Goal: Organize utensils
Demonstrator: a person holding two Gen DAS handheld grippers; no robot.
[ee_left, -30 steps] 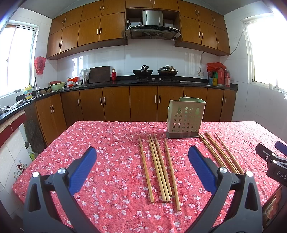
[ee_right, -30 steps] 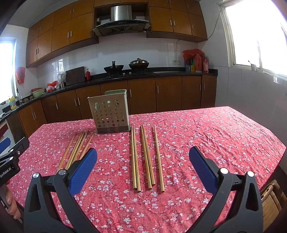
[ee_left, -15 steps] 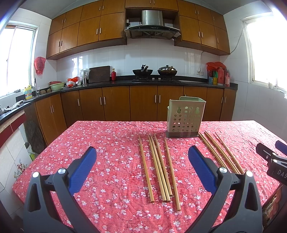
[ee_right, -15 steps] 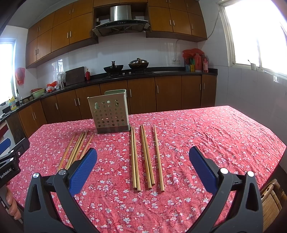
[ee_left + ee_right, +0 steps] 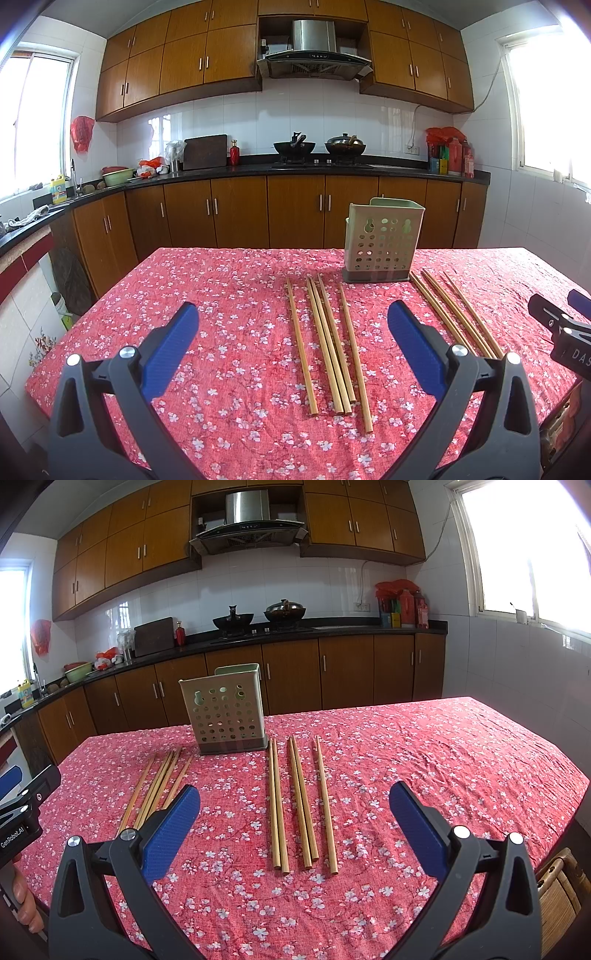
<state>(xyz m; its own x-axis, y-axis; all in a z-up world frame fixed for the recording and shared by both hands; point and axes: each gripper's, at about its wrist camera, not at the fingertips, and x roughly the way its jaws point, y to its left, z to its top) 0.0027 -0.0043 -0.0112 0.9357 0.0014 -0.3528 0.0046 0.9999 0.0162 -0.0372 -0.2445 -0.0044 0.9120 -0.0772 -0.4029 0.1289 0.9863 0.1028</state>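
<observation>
A pale green perforated utensil holder (image 5: 382, 240) stands upright on the red floral tablecloth (image 5: 221, 295); it also shows in the right wrist view (image 5: 225, 709). Several bamboo chopsticks (image 5: 328, 343) lie in a group left of the holder, and another group (image 5: 450, 314) lies to its right. In the right wrist view these are the left group (image 5: 159, 786) and the right group (image 5: 299, 801). My left gripper (image 5: 291, 328) is open and empty, above the near table edge. My right gripper (image 5: 293, 808) is open and empty, likewise held back from the chopsticks.
The table sits in a kitchen with brown cabinets (image 5: 295, 210) and a black counter behind it. The right gripper's body (image 5: 561, 328) shows at the right edge of the left wrist view. A wicker stool (image 5: 557, 890) stands by the table's right corner.
</observation>
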